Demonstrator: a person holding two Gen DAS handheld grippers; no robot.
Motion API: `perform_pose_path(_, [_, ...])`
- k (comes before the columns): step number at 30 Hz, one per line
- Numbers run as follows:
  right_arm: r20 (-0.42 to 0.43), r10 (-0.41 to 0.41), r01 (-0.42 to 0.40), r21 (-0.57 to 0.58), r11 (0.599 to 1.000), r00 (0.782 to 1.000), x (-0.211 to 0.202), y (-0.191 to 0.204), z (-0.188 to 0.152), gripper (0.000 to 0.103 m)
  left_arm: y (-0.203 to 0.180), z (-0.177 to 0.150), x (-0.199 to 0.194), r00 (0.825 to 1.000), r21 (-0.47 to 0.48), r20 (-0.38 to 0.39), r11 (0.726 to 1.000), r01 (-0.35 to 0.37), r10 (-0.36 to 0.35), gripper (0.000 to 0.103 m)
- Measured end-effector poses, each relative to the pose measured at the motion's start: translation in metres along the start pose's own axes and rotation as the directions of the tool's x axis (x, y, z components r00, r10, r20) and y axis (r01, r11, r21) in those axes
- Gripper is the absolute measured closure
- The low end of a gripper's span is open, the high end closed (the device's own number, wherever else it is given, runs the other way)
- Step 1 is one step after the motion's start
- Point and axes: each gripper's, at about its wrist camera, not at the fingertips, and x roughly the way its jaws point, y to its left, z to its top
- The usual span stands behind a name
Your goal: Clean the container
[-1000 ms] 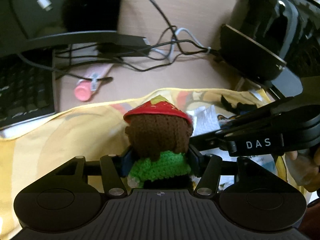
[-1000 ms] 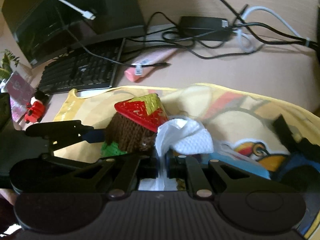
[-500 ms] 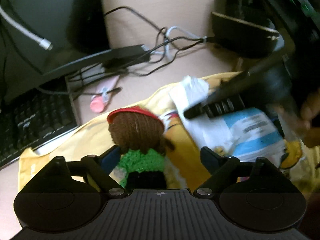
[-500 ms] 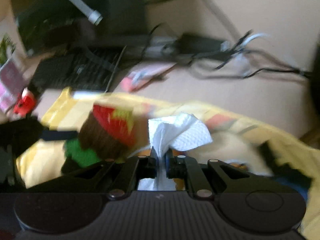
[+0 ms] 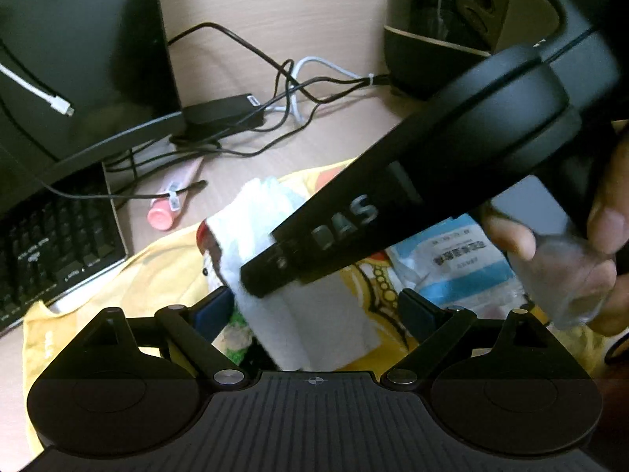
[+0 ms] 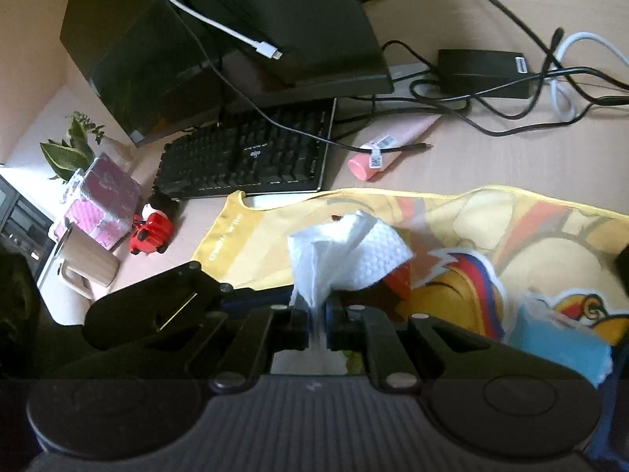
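The right gripper [image 6: 316, 324], jaws nearly closed, clamps a white paper towel [image 6: 346, 255] over the crocheted container [image 5: 210, 253] on the yellow cloth [image 6: 491, 216], while the left gripper [image 5: 314, 314], jaws spread wide, straddles it, gripping nothing.

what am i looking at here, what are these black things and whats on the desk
Two hand-held tongs, each with a camera looking along its fingers; a person works them, no robot. In the left one's picture the left tongs stand open; the right tool crosses in front, pressing a tissue onto a knitted container, mostly hidden. In the right one's picture the right tongs are shut on that tissue. On the desk lie a yellow cloth, keyboard, pink tube, cables and mug.
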Motion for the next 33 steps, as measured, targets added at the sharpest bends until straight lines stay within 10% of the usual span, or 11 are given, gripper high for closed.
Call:
perform_pose_path(6, [-0.021, -0.112, 0.112, 0.023, 0.993, 0.994, -0.011, -0.022, -0.021, 0.094, -0.009, -0.001, 0.004, 0.999, 0.006, -0.039, 1.000, 0.028, -0.028, 0.008])
perform_pose_path(18, [0.168, -0.306, 0.273, 0.193, 0.943, 0.937, -0.107, -0.092, -0.062, 0.094, -0.010, -0.001, 0.010, 0.972, -0.048, -0.197, 0.989, -0.143, 0.131, 0.005])
perform_pose_path(32, [0.132, -0.366, 0.349, 0.133, 0.928, 0.921, -0.102, -0.108, -0.077, 0.093, -0.011, 0.025, 0.056, 0.973, -0.136, -0.140, 0.970, -0.201, 0.182, 0.004])
perform_pose_path(33, [0.139, -0.367, 0.352, 0.122, 0.928, 0.920, -0.104, -0.107, -0.077, 0.093, -0.012, 0.025, 0.058, 0.974, -0.138, -0.129, 0.969, -0.204, 0.186, 0.015])
